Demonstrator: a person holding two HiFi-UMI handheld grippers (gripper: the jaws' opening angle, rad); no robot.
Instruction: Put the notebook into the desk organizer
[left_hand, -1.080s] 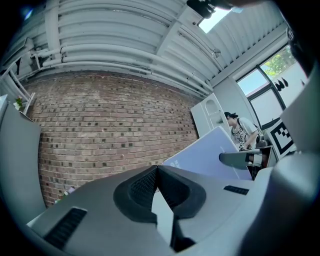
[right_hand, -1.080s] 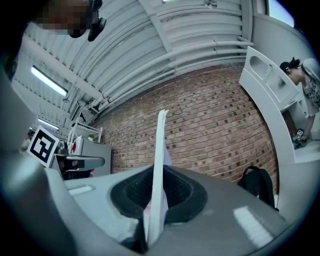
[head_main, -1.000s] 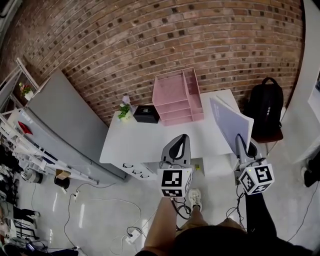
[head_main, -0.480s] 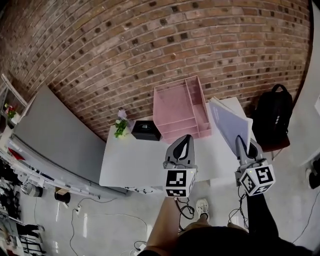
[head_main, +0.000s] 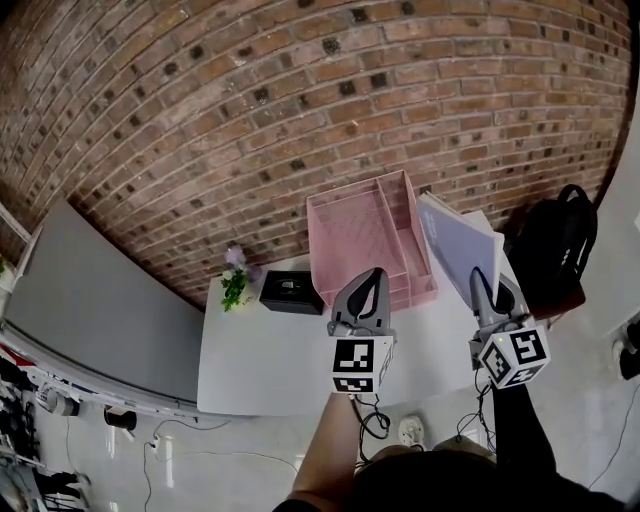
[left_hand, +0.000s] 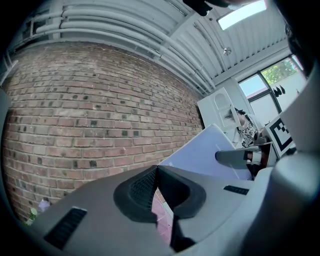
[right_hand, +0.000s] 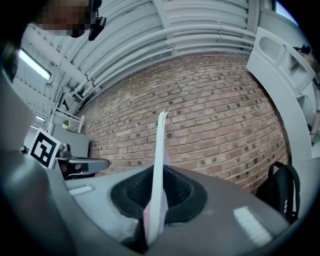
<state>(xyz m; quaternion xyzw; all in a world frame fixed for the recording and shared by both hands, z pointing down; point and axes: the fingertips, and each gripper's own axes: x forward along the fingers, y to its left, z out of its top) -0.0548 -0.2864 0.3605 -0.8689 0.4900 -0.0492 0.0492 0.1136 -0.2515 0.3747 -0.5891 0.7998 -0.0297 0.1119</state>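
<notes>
Brick wall (head_main: 250, 120) is backing a white desk (head_main: 260, 360), and you are standing at its near edge. Your right gripper (head_main: 484, 288) is clamping the notebook (head_main: 455, 245) by its lower edge, so the notebook is standing on edge above the desk's right end. That puts it just right of the pink organizer (head_main: 370, 235) and not yet in it. Carrying it edge-up is likely preparing a slide into a slot. Your left gripper (head_main: 368, 292) is hovering near the organizer's front with its jaws pressed together on nothing, seemingly kept free for steadying. Left of the organizer, a black box (head_main: 290, 292) and a plant (head_main: 235, 285) are sitting at the far edge. A backpack (head_main: 560, 250) is resting off the desk's right end.
</notes>
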